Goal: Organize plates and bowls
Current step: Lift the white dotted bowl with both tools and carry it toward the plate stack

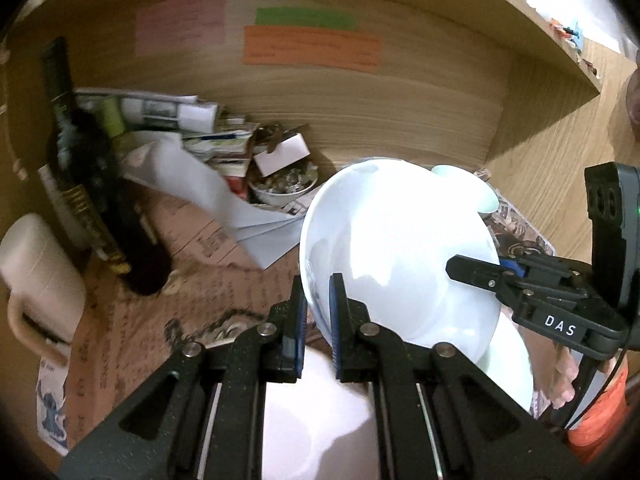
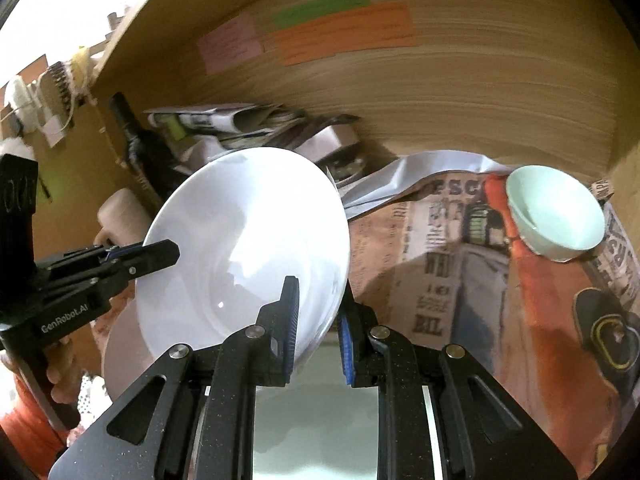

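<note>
White deep plate, glossy, plain. Pale mint-green bowl at 2 o'clock in right view. Black fingers with blue pads. Counter covered in orange-brown newspaper-print paper. Wood-grain back panel carries pink, green, orange paper strips at 12 o'clock. Dark bottle, gold label, 9 o'clock in left view.

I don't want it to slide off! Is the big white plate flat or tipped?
Tipped. The white plate slants in the air, its far edge higher, pinched at opposite rims by the left gripper and right gripper.
</note>
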The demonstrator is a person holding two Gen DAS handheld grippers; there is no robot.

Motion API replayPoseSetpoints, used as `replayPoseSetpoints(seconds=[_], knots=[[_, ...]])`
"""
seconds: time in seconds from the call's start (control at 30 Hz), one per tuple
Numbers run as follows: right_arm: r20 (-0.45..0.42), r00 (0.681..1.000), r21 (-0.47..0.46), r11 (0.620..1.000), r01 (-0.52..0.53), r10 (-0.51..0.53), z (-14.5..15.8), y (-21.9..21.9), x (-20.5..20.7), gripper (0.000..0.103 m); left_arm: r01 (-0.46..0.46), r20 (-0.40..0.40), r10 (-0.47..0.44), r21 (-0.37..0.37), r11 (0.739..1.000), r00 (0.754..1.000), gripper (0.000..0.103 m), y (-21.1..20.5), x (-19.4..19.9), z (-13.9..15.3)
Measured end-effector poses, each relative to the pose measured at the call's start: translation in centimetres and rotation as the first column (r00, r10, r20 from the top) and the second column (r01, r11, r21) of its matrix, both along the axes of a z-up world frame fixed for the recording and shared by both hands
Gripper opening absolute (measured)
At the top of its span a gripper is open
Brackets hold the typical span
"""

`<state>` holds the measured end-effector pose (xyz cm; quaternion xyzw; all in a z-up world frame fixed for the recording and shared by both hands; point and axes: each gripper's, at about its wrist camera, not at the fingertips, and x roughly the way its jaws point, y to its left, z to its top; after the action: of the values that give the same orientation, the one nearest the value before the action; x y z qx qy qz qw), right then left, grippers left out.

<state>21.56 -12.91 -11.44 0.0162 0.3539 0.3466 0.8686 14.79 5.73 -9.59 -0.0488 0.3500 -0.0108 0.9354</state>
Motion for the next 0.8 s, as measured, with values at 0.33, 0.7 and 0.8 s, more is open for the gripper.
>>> replayPoseSetpoints(seconds=[0.33,0.7,0.8], knots=[[0.007,0.997,0.006,0.997,-0.074,0.074,-0.1,2.4,-3.3,0.016,-0.069,0.031,0.07,-0.025,0.997,0.997,0.009,2.4,-4.9,0.0],[-0.014,0.986,0.003,0.986,-0.165,0.165,-1.0,5.7,-5.9,0.017,-0.147,0.039,0.147,-0.014,0.989,0.988,0.009,4.7,-9.1,-0.4],[-0.025,0.983,-0.003,0.983,-0.184,0.184,-1.4,6.5,-6.3,0.017,-0.163,0.03,0.164,-0.012,0.987,0.986,0.009,5.3,-9.8,-0.8]])
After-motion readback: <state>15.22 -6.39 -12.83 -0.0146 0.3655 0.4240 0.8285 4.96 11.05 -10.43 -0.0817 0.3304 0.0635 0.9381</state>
